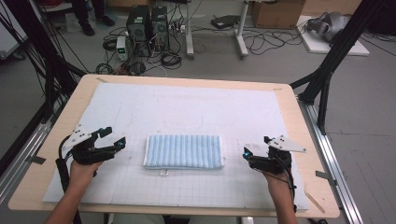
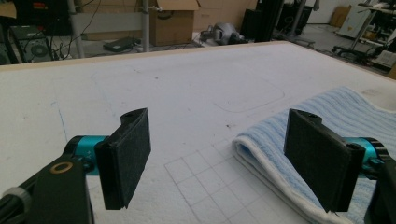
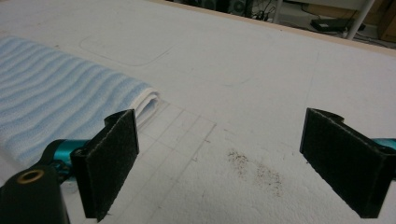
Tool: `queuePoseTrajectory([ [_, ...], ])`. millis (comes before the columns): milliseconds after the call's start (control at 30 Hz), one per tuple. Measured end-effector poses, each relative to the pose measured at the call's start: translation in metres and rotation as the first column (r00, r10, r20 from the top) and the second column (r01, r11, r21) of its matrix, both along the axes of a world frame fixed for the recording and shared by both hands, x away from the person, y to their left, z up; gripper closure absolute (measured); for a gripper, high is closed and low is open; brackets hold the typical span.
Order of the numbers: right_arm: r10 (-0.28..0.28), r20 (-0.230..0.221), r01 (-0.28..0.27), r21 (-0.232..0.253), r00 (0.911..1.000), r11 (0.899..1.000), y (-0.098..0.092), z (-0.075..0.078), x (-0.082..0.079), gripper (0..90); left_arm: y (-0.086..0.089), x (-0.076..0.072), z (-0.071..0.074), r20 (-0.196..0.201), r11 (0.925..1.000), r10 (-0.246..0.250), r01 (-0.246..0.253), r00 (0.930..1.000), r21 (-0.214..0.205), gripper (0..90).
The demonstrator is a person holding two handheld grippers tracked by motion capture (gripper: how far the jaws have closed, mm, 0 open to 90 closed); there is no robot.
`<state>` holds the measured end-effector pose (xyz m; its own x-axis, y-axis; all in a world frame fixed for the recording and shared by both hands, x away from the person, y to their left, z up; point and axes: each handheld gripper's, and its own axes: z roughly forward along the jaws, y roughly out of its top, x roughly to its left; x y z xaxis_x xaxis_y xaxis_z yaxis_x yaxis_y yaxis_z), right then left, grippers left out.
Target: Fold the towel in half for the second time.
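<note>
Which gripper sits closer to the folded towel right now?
The left gripper: its open jaws reach almost to the blue striped towel, whose left end lies by one pad in its own view. The right gripper, also open, stands farther off the towel's other end.

A wooden table (image 1: 299, 126) bears a white mat (image 1: 187, 107) with a folded blue towel (image 1: 183, 151).

A folded blue striped towel (image 1: 183, 151) lies flat at the mat's middle.
</note>
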<state>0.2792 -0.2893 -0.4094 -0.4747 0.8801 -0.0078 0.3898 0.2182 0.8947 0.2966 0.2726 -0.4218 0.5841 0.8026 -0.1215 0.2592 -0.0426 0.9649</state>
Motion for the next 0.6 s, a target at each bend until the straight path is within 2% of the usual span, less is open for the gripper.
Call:
queuePoseTrajectory([
  [600,0.001,0.0,-0.001,0.001,1.0,1.0,0.0001,-0.0009,0.0013,10.8,0.0,0.0011,-0.0015,-0.007,1.0,0.002,-0.002,1.0,-0.001,23.4],
])
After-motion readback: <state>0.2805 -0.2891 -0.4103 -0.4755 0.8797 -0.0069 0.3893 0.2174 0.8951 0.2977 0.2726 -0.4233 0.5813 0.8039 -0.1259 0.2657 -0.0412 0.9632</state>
